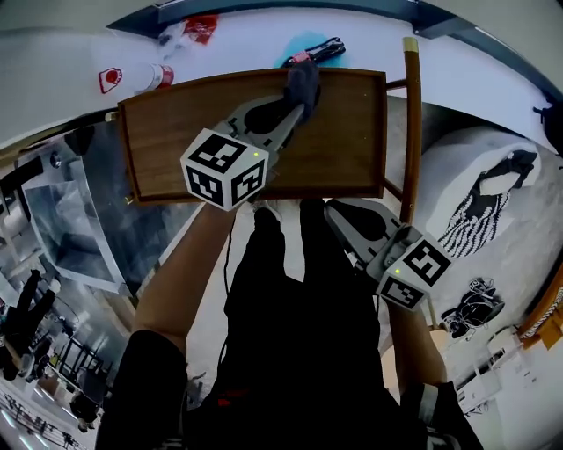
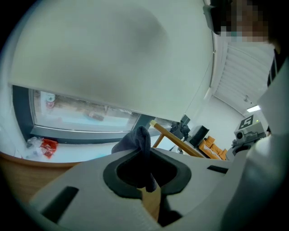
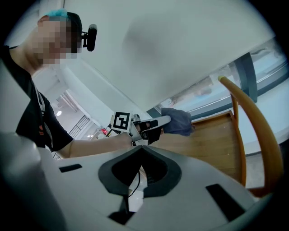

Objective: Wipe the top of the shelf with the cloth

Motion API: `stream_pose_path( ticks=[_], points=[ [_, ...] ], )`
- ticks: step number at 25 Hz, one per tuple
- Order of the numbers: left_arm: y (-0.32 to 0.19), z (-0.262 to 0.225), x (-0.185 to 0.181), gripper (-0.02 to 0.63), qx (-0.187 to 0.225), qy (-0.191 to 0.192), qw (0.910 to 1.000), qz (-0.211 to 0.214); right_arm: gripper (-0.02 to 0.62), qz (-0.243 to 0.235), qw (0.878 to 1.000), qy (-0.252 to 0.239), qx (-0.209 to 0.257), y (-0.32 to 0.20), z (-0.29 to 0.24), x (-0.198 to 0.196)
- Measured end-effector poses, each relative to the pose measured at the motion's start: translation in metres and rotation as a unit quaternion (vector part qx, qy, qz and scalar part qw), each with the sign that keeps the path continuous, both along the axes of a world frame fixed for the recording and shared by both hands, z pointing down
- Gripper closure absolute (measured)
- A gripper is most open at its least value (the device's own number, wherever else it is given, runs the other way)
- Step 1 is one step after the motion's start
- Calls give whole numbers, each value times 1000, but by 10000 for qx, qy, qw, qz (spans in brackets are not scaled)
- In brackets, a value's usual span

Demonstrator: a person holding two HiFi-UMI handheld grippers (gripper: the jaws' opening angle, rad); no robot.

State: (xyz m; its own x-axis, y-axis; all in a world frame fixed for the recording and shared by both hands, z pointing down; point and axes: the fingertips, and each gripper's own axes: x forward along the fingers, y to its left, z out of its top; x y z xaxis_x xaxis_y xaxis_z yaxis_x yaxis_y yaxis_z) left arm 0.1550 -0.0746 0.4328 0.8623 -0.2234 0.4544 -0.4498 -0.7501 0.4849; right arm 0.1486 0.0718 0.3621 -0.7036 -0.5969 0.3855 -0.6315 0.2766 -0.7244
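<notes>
Head view: left gripper (image 1: 296, 105) pinches the dark cloth (image 1: 303, 79) at the wooden shelf top's (image 1: 347, 141) far edge; right gripper (image 1: 339, 212), closed and empty, hangs short of its near edge.

Left marker cube (image 1: 226, 169): bore a black-and-white square pattern, no letters.
Right marker cube (image 1: 413, 272): bore the same kind of pattern, no numbers.
Bottle (image 1: 154, 77) beyond the far left corner of the shelf (image 1: 176, 132): wore a red label (print too small to read).
Readable text: there was none.

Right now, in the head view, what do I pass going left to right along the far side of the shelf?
First a red-and-white tag, small bottle, red wrapper, cloth in the left gripper, wooden post.
</notes>
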Motion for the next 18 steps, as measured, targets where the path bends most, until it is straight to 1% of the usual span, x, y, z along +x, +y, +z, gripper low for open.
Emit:
stream_pose_path(
  ticks=[10,18],
  points=[
    [-20,-16,-128,554,108,-55,9966,-810,591,-668,9978,35,32,-16,-4,-89],
    [-25,-9,-223,554,134,-249,9911,-1299,591,-1101,9939,63,-27,-24,0,-150]
  ],
)
